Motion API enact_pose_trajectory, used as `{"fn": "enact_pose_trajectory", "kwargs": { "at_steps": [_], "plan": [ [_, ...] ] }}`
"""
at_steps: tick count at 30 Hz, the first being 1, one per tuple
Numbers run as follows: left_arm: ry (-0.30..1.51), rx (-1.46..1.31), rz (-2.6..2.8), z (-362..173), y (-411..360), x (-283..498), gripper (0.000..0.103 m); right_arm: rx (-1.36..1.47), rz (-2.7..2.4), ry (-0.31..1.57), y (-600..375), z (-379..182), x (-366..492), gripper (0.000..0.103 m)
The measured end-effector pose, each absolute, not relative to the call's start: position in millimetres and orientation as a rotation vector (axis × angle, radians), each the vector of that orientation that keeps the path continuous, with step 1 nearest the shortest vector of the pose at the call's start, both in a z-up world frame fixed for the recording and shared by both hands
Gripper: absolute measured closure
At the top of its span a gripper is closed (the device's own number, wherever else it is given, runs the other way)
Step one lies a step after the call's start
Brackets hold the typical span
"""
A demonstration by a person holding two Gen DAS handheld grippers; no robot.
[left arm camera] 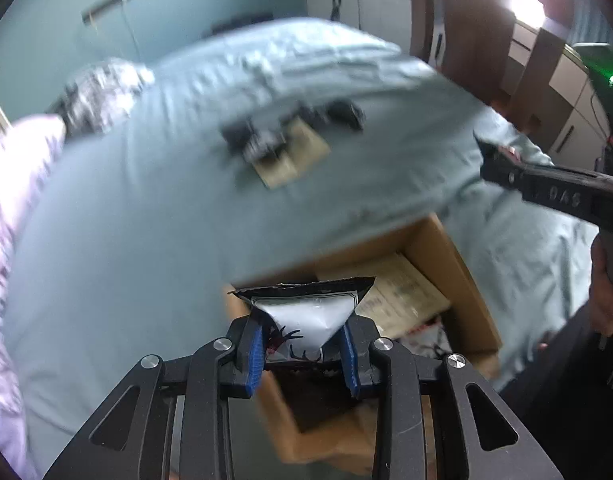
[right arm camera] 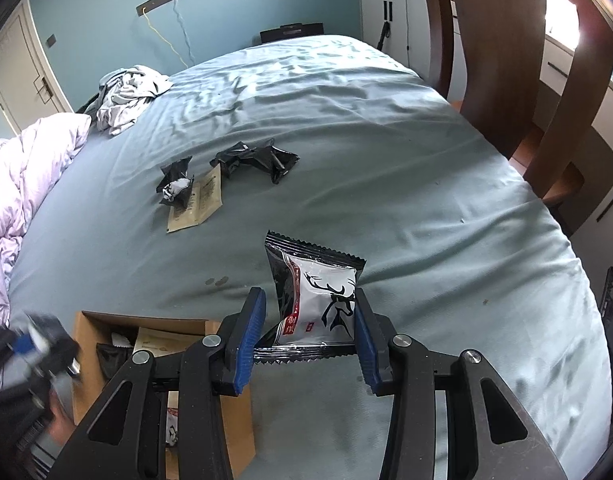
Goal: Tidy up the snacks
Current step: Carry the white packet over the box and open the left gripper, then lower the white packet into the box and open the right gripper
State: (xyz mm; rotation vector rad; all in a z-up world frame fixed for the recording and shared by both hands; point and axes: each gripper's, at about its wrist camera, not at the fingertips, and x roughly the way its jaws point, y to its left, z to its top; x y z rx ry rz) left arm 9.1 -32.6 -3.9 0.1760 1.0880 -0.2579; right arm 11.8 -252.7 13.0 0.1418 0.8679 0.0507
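You have 1 black-and-white deer-print snack packet [right arm camera: 320, 304] clamped between your right gripper [right arm camera: 308, 334] pads, held upright over the blue-grey bed sheet [right arm camera: 426, 184]. A second such packet [left arm camera: 310, 320] is pinched in your left gripper [left arm camera: 304, 354] above the open cardboard box [left arm camera: 446, 264], which already holds a tan pouch [left arm camera: 402, 300]. Farther up the bed lie a tan sachet [right arm camera: 196, 202] and 2 crumpled black wrappers [right arm camera: 258, 160], with a lilac duvet [right arm camera: 22, 168] at the left edge.

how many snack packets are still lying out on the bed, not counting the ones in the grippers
3: a tan flat packet, a crumpled black packet on its corner, and another black packet just right of them. More sit in the cardboard box, partly hidden.
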Motion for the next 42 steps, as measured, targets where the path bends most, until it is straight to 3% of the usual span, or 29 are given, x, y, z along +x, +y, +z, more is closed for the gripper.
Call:
{"fn": "enact_pose_trajectory", "kwargs": {
  "at_steps": [5, 13, 17, 22, 26, 35, 40, 42],
  "plan": [
    [1.229, 0.176, -0.239, -45, -33, 20, 0.070, 0.108, 0.052, 0.882, -245, 11, 13, 0.062],
    [1.205, 0.216, -0.238, -44, -41, 17, 0.057, 0.041, 0.062, 0.883, -234, 9, 15, 0.062],
    [1.138, 0.098, -0.266, -27, -32, 14, 0.021, 0.033, 0.075, 0.859, -233, 12, 12, 0.062],
    [1.033, 0.099, -0.211, -5, -26, 11, 0.018, 0.024, 0.188, 0.819, -223, 16, -2, 0.062],
    [1.023, 0.067, -0.109, -3, -5, 18, 0.009, 0.018, 0.329, 0.857, -213, 10, -8, 0.062],
    [1.080, -0.048, 0.017, -13, 35, 27, 0.009, -0.157, 0.476, 0.912, -176, -4, -25, 0.060],
    [1.077, -0.030, 0.010, -14, 33, 26, 0.009, -0.047, 0.478, 0.966, -183, -6, -13, 0.060],
    [1.080, -0.020, 0.010, -14, 30, 25, 0.009, 0.011, 0.469, 0.934, -192, 3, -11, 0.053]
  ]
}}
